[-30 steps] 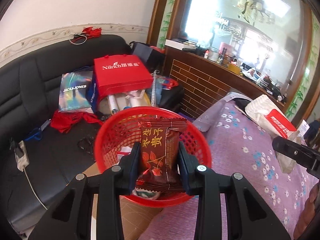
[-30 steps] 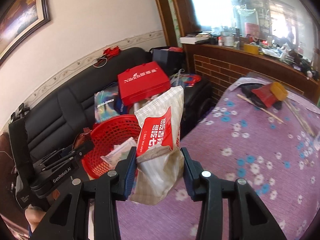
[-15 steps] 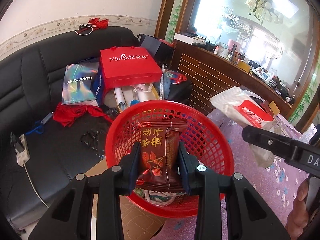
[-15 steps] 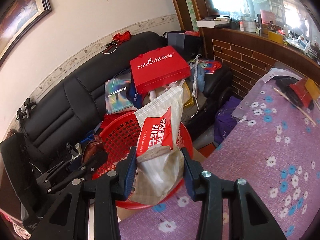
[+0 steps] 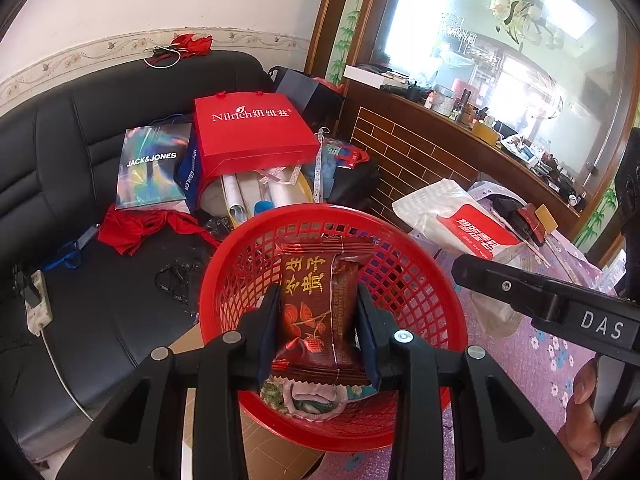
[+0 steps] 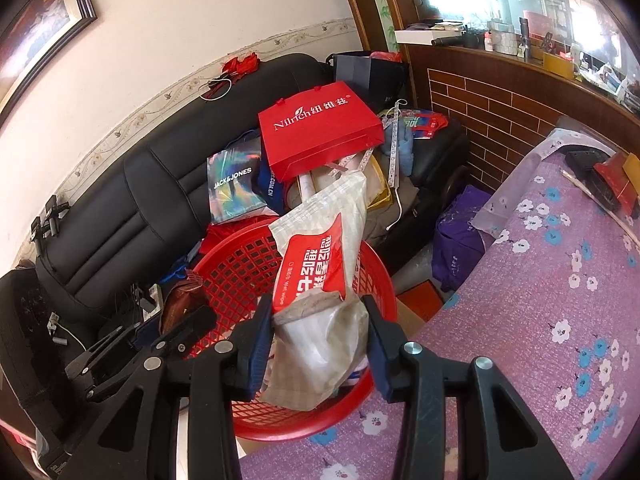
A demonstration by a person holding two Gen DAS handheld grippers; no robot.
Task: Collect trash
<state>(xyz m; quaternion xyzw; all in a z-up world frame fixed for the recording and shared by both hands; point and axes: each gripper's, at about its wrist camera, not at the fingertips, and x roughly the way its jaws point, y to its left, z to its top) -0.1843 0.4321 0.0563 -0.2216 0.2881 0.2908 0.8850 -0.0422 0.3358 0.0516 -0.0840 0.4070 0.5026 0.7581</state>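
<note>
In the left wrist view, the left hand-held gripper [image 5: 318,326] is clamping a brown snack wrapper [image 5: 318,312] upright over the red basket [image 5: 420,280], which is sitting beside the black sofa [image 5: 80,280]. In the right wrist view, the right hand-held gripper [image 6: 318,334] is pinching a crumpled wet-wipe packet [image 6: 320,280] over the same red basket [image 6: 240,264], just beside the purple floral surface [image 6: 540,320]
</note>
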